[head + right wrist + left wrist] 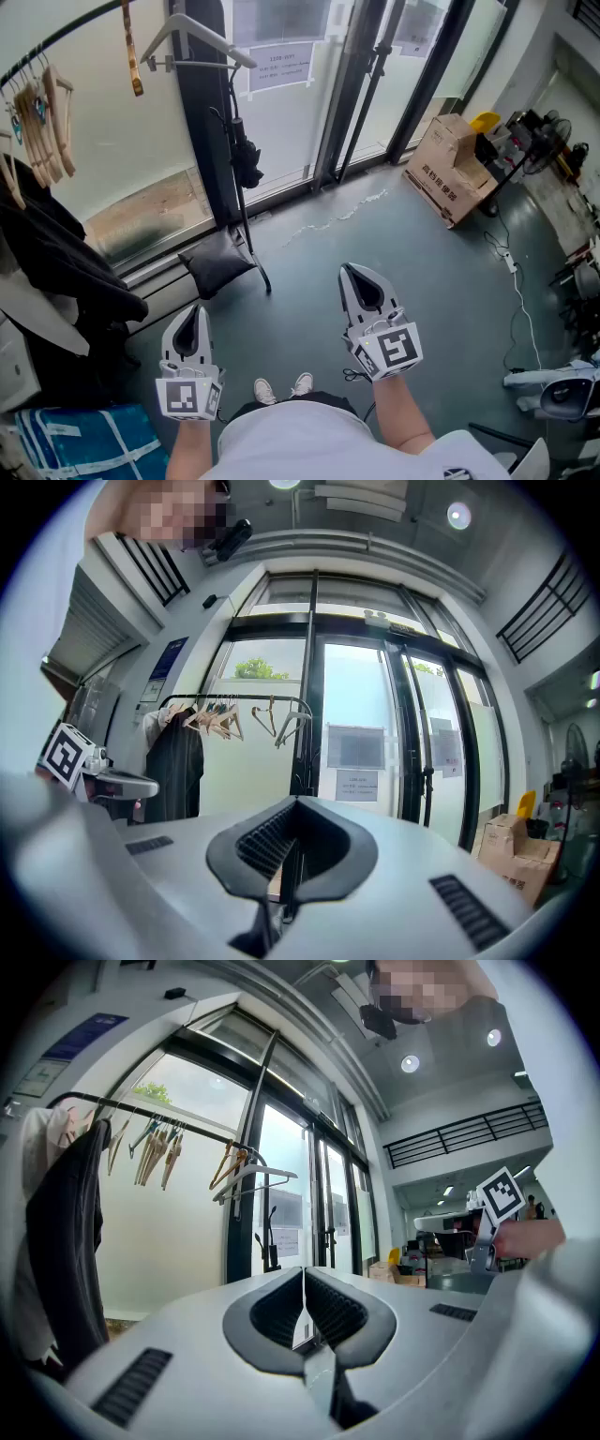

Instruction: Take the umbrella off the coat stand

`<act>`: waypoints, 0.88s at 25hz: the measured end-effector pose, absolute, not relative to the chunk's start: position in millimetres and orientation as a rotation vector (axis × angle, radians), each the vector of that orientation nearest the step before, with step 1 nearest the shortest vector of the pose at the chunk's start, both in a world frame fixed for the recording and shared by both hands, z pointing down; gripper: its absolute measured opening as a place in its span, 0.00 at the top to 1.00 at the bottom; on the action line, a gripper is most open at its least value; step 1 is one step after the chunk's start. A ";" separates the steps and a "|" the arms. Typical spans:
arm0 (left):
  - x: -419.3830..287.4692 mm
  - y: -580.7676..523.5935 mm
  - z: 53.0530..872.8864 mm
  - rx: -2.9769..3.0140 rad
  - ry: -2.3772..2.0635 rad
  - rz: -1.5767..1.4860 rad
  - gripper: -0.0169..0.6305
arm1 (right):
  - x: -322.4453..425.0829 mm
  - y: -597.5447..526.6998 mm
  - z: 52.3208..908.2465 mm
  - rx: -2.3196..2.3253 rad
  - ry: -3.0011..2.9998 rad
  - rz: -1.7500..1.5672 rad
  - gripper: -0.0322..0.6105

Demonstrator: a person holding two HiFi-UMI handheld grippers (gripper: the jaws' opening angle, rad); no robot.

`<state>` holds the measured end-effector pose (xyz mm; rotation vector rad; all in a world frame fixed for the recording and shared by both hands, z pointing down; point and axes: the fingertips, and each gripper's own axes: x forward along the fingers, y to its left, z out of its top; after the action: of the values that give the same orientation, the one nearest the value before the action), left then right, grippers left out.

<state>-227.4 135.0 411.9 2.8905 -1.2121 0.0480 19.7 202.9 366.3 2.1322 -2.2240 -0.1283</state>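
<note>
A folded black umbrella [246, 157] hangs by its hooked handle at the right end of the coat stand [251, 246], in front of the glass wall. In the left gripper view the umbrella [271, 1237] shows small and far, beyond the jaws. Both grippers are held level at waist height, well short of the stand. The left gripper [195, 314] is shut with nothing in it, and its ribbed pads [323, 1307] meet at the tip. My right gripper [360, 274] is also shut and empty, its tip pointing toward the glass doors.
Wooden hangers [42, 117] and a white hanger [192, 42] hang on the rail, with a dark coat [56, 253] below. A black cushion [217, 262] lies at the stand's foot. A cardboard box [450, 169], cables [520, 300] and gear stand at right. A blue bag [84, 441] sits at bottom left.
</note>
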 end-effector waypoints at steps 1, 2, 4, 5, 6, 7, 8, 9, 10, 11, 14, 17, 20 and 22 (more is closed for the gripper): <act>-227.0 135.6 411.8 2.889 -1.216 0.046 0.93 | 20.4 203.5 366.7 2.133 -2.228 -0.125 0.92; -226.6 136.2 411.6 2.888 -1.219 0.044 0.93 | 21.0 204.0 367.3 2.133 -2.232 -0.121 0.92; -225.1 137.4 411.4 2.885 -1.223 0.046 0.93 | 22.0 204.9 368.9 2.129 -2.239 -0.113 0.92; -224.1 137.9 411.4 2.884 -1.225 0.048 0.93 | 22.5 205.4 370.0 2.126 -2.242 -0.110 0.92; -222.9 138.4 411.5 2.883 -1.227 0.050 0.93 | 23.4 205.9 371.4 2.122 -2.245 -0.106 0.92; -221.2 139.0 411.7 2.881 -1.230 0.050 0.93 | 25.1 206.7 372.8 2.119 -2.247 -0.102 0.92; -219.1 139.7 411.7 2.879 -1.234 0.049 0.93 | 27.8 207.7 374.2 2.116 -2.249 -0.097 0.92; -216.3 140.5 411.5 2.877 -1.238 0.048 0.93 | 31.1 208.9 375.3 2.115 -2.251 -0.092 0.92; -213.0 141.5 411.0 2.876 -1.241 0.047 0.93 | 34.7 210.2 376.2 2.114 -2.257 -0.082 0.92; -209.4 142.8 410.5 2.876 -1.244 0.047 0.93 | 38.3 211.8 377.0 2.112 -2.270 -0.069 0.92; -198.2 148.7 410.2 2.878 -1.254 0.051 0.93 | 49.5 217.6 380.1 2.111 -2.319 -0.034 0.92; -191.0 154.5 415.6 2.873 -1.271 0.065 0.93 | 58.0 220.0 387.9 2.100 -2.338 -0.021 0.92; -189.1 158.4 425.0 2.843 -1.288 0.091 0.93 | 60.5 219.2 396.4 2.079 -2.354 0.005 0.92; -187.8 158.1 430.0 2.833 -1.291 0.108 0.93 | 60.9 217.1 401.4 2.061 -2.361 0.024 0.92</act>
<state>-187.8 158.1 430.0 2.8332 -1.2907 0.1077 60.9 217.1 401.4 2.0608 -2.3607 0.0239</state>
